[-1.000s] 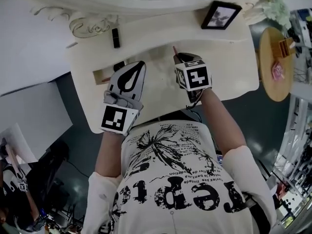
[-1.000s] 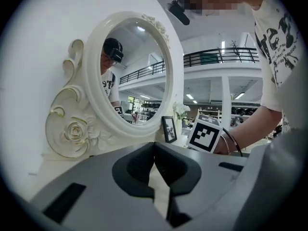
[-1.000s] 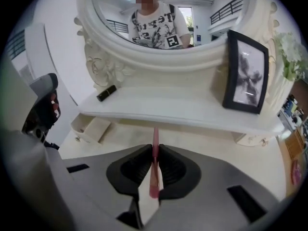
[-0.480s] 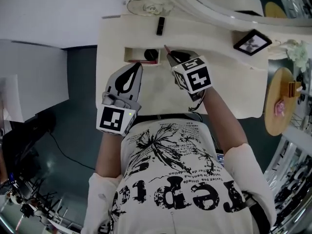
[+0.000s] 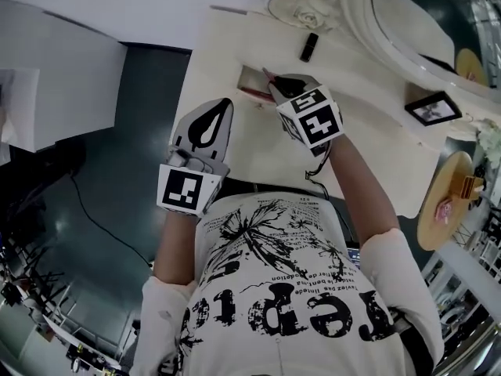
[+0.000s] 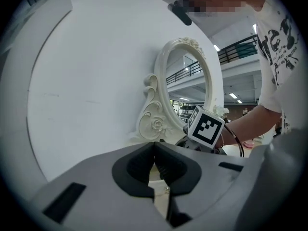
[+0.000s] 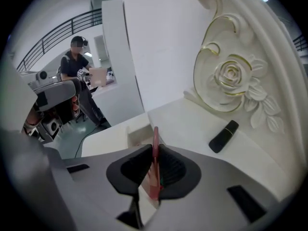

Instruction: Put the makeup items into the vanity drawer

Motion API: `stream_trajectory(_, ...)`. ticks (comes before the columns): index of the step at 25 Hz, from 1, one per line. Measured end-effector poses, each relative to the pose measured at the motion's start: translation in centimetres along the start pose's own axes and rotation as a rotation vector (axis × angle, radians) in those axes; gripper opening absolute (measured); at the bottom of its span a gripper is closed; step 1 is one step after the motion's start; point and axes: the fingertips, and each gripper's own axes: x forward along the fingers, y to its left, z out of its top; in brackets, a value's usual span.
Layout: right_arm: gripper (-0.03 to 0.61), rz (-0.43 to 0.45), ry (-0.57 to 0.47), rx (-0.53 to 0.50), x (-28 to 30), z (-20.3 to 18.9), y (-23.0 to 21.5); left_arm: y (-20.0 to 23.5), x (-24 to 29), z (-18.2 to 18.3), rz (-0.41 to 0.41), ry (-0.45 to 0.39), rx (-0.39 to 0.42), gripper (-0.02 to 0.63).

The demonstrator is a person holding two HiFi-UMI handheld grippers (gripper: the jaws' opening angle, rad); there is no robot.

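My right gripper (image 5: 275,86) is shut on a thin pink makeup stick (image 5: 268,75), whose tip hangs over the open drawer (image 5: 249,75) in the cream vanity top (image 5: 235,45). In the right gripper view the pink stick (image 7: 155,143) stands upright between the jaws of the right gripper (image 7: 155,153), with the drawer (image 7: 137,129) just beyond. Something red lies in the drawer. A black lipstick (image 5: 309,47) (image 7: 224,135) lies on the top near the carved rose. My left gripper (image 5: 225,106) (image 6: 155,160) is shut and empty, left of the drawer.
An oval mirror in a carved cream frame (image 5: 368,30) (image 6: 166,81) stands at the back of the vanity. A black picture frame (image 5: 432,108) sits at its right end, and a round wooden side table (image 5: 448,210) stands beyond. White wall panels (image 5: 117,6) lie left.
Both grippers have swung left along the vanity. The right gripper, with the pink stick held throughout, has come from right of the drawer to over its opening. The picture frame has slid away to the right.
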Motion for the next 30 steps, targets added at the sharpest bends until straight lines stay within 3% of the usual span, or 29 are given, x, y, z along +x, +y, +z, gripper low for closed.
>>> stream_trajectory(8,0.064,0.039,0.008,-0.045,2.1,0.5,1.4,1.7,-1.0,-1.1,0.040,0.033,-0.008,0.012)
stream_trajectory(11,0.192,0.057,-0.013,-0.024,1.9,0.9,2.0,1.6,-1.0,-1.0,0.037,0.018,-0.008,0.012)
stream_trajectory(13,0.216,0.057,-0.020,-0.024,1.4,0.8,2.2,1.3,-1.0,-0.7,0.031,0.006,-0.007,0.012)
stream_trajectory(19,0.202,0.003,-0.094,0.008,-1.8,0.9,1.2,-0.3,-1.0,-0.5,-0.024,0.033,0.037,0.012)
stream_trajectory(30,0.068,-0.192,-0.470,0.115,-14.3,2.3,-1.9,-5.8,0.4,2.8,-0.146,0.006,0.111,0.012)
